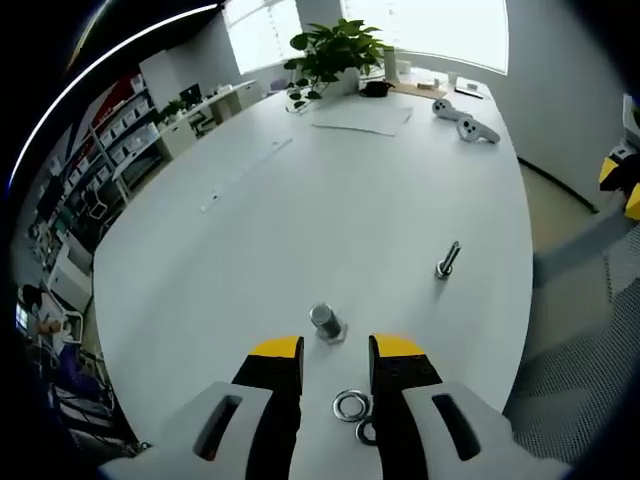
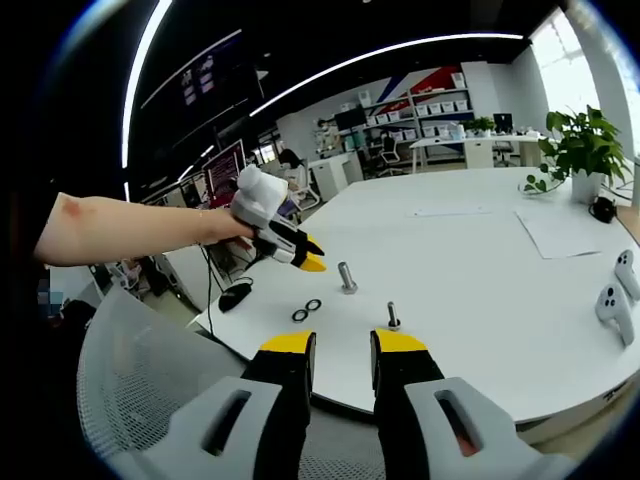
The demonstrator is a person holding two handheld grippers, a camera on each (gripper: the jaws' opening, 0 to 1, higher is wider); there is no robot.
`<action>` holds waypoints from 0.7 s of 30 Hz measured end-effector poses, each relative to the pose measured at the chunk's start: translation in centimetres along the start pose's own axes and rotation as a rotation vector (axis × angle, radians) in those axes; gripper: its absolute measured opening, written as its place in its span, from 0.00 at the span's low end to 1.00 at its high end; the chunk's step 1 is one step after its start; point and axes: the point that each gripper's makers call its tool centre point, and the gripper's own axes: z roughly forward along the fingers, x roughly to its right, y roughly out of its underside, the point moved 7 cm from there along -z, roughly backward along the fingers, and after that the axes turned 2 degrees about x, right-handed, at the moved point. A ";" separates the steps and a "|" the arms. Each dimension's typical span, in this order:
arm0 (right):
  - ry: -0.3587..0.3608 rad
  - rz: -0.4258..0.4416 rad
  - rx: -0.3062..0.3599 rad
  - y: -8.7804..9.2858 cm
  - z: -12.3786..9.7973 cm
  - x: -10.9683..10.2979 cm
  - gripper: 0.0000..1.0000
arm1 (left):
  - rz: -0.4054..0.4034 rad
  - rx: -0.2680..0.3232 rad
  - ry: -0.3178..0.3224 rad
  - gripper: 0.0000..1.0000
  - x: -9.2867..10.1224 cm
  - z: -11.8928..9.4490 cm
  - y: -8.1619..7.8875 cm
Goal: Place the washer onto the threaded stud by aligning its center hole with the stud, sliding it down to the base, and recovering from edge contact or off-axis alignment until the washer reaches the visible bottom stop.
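The big white round desk (image 1: pixel 300 200) holds an upright silver threaded stud (image 1: pixel 325 320) near its edge. Two small flat metal washers (image 1: pixel 350 406) lie just below the released left gripper (image 1: pixel 336 350), the nearer one. The right gripper (image 2: pixel 344 342) hangs released, empty too.
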 end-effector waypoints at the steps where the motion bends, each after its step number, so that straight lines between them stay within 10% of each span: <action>1: 0.000 -0.001 0.002 0.0 0.0 0.0 0.24 | 0.003 0.001 -0.002 0.23 0.0 0.3 0.1; 21: -0.003 -0.002 0.010 -0.1 0.1 0.0 0.24 | -0.103 0.023 -0.019 0.21 -0.9 4.3 0.3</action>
